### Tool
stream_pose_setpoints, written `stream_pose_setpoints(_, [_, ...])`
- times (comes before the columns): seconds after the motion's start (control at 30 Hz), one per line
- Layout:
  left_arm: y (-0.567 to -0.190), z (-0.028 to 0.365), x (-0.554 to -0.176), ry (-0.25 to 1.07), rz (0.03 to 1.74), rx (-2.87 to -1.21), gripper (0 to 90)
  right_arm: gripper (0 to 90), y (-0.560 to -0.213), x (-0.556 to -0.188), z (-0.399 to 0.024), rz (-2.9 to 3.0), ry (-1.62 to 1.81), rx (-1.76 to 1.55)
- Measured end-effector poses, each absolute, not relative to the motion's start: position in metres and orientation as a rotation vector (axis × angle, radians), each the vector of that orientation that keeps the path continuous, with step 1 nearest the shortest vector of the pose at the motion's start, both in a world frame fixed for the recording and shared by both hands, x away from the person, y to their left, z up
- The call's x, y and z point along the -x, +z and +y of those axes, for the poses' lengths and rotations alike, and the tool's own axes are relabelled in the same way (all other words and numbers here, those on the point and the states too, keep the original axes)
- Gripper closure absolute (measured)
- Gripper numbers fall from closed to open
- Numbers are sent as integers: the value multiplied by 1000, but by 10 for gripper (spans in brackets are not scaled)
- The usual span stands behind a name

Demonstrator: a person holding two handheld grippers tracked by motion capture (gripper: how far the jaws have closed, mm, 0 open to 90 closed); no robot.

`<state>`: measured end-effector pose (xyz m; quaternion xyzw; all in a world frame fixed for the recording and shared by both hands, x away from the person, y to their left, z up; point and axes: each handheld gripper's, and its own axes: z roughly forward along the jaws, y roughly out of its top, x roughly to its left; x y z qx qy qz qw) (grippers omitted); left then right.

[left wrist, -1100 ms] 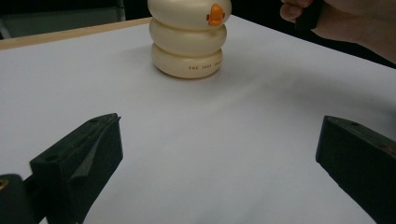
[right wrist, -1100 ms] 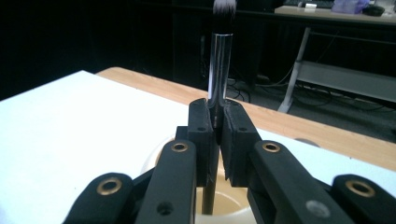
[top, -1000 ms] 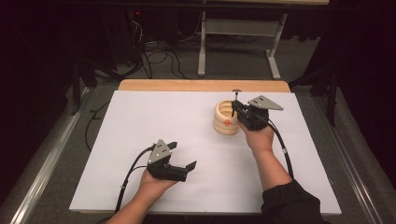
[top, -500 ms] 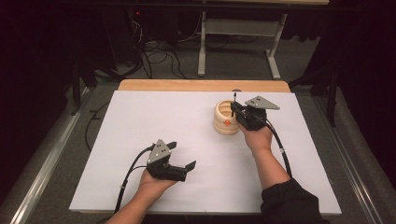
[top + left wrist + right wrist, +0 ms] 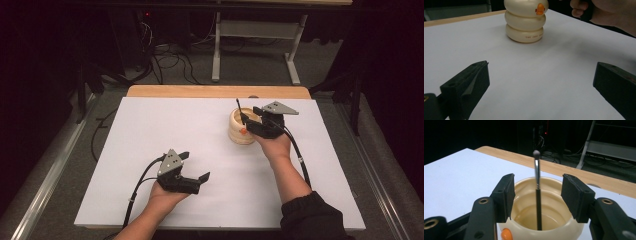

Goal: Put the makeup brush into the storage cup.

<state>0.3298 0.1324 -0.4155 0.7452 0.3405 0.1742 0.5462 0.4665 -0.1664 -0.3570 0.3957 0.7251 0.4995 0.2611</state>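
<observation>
The thin black brush [image 5: 538,195] stands near upright inside the cream duck-shaped holder [image 5: 241,131], its foot down in the hollow and its rounded tip poking well clear of the rim. The holder, three stacked bulges with an orange beak [image 5: 540,9] on the front, sits on the white sheet toward the far right of the counter [image 5: 150,130].

Right over the holder's mouth sits the right hand-held gripper [image 5: 537,195], and its jaws have just been opening: they stand parted now, one pad on either side of the brush with daylight on both sides, touching nothing. That reads like a release, the brush dropped in and left to lean on the holder's wall rather than on the pads.

Out at the near left, the left hand-held gripper [image 5: 192,180] rests low on the counter, well apart from the holder. Its jaws are spread wide with nothing between them, pointed across the sheet toward the duck, parked out of the way while the right hand works. My guess is the right hand lifts straight off next, careful not to clip that tip.
</observation>
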Motion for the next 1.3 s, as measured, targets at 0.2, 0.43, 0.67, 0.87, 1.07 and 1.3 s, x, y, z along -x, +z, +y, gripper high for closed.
stream_pose_setpoints(0.2, [-415, 133, -330, 414, 808, -1768, 14, 366, -356, -465, -166, 1970, 1356, -1060])
stream_pose_setpoints(0.43, [-416, 132, -330, 413, 807, -1770, 14, 269, -354, -462, -167, 1989, 1365, -1057])
stream_pose_setpoints(0.67, [-415, 132, -330, 414, 809, -1770, 14, 200, -353, -458, -169, 2000, 1374, -1069])
stream_pose_setpoints(0.87, [-415, 132, -330, 414, 810, -1770, 14, 161, -353, -453, -168, 2008, 1371, -1073])
stream_pose_setpoints(1.07, [-415, 133, -330, 415, 812, -1770, 14, 97, -353, -449, -169, 2007, 1376, -1056])
stream_pose_setpoints(1.3, [-415, 132, -330, 415, 812, -1771, 14, 9, -356, -440, -171, 2007, 1366, -1064])
